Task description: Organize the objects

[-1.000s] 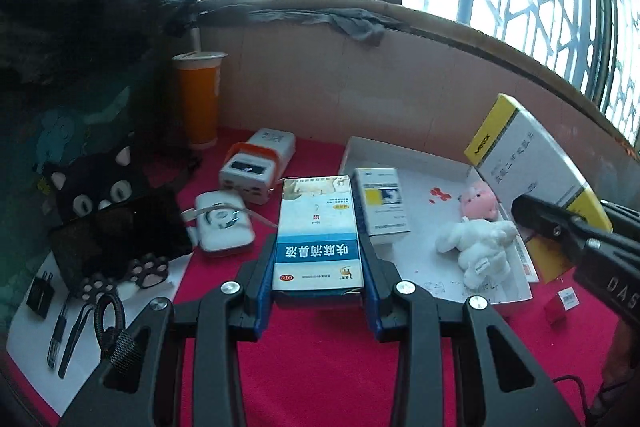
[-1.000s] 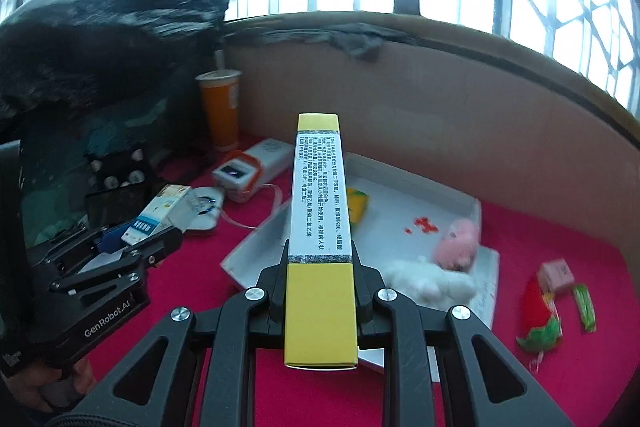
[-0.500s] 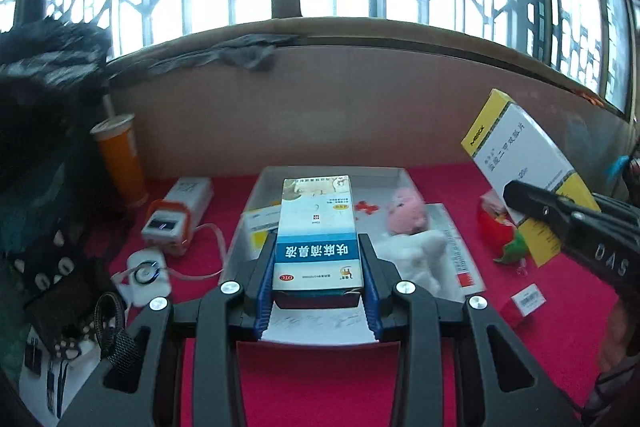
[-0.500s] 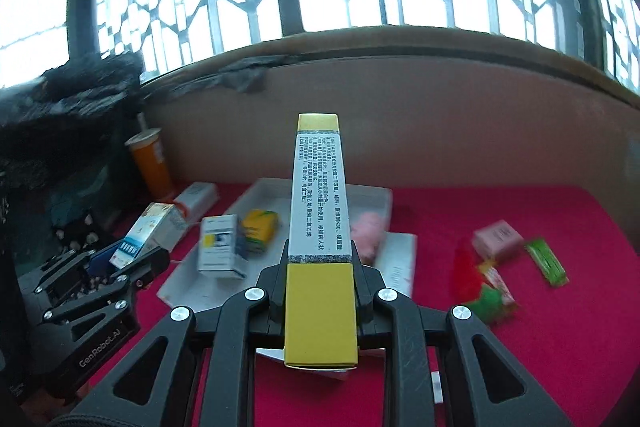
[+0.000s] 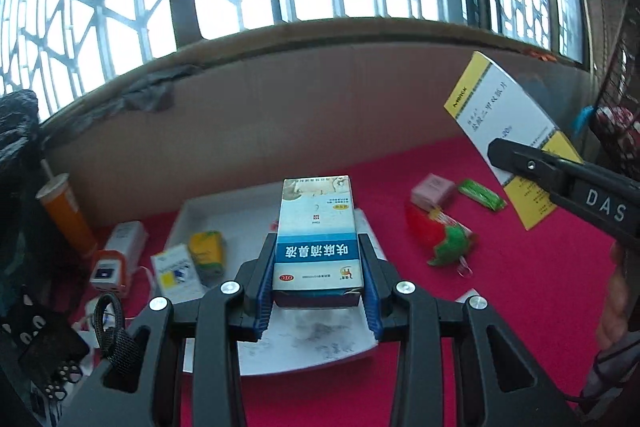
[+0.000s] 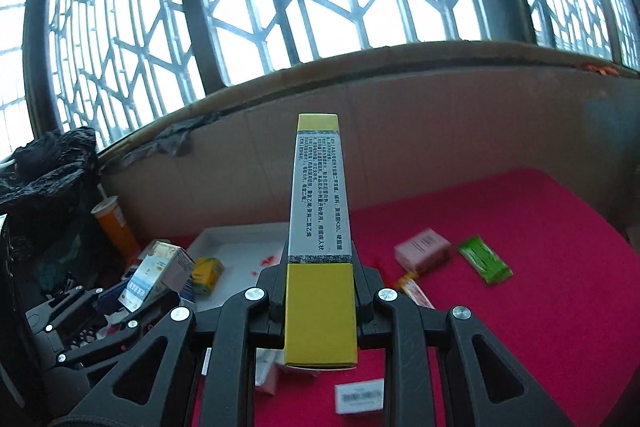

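My left gripper is shut on a blue and white medicine box, held flat above the white tray. My right gripper is shut on a long yellow and white medicine box, held on edge above the red cloth. The left wrist view shows that yellow box at the upper right in the right gripper's fingers. At the left of the right wrist view, the blue box sits in the left gripper.
In the tray lie a small white and blue box and a yellow box. On the cloth are a pink box, a green packet and a strawberry toy. An orange cup and a white device stand left. A cardboard wall backs the scene.
Both grippers have swung to the right with their boxes still held and have rolled. The tray and cup have slid to the left; the pink box and green packet have come into view.
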Demonstrator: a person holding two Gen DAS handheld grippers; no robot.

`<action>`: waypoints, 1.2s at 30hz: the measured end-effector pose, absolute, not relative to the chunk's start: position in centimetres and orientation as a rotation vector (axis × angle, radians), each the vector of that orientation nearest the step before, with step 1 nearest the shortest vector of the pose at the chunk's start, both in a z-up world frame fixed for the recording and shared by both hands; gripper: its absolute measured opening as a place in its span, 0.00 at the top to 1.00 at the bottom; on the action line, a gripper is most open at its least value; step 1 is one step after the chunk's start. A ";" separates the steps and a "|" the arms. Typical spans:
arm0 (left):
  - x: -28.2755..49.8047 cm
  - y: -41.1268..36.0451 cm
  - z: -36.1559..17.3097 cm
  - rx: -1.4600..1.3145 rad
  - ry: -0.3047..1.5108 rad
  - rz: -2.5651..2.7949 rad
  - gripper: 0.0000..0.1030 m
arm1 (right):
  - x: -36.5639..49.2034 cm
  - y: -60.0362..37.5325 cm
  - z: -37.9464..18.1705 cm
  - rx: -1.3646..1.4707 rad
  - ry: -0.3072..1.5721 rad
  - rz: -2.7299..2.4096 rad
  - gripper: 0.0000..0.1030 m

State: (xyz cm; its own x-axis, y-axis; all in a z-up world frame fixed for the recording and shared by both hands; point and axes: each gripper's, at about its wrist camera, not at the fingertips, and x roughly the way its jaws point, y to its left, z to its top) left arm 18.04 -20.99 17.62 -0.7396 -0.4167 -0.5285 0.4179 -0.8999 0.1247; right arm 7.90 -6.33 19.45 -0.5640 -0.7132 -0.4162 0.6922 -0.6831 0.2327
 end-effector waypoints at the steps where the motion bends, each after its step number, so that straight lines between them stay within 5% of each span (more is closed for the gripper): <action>1: 17.5 -20.4 17.5 0.799 -0.011 -2.582 0.65 | 7.5 -5.9 19.0 0.638 -0.063 -2.249 0.78; 15: 14.1 -16.9 17.2 0.825 -0.050 -2.686 0.65 | 5.6 -2.5 19.4 0.636 -0.109 -2.334 0.78; 36: 20.1 -25.7 18.0 0.681 0.165 -2.538 0.65 | 11.4 -12.9 21.0 0.567 0.126 -2.165 0.78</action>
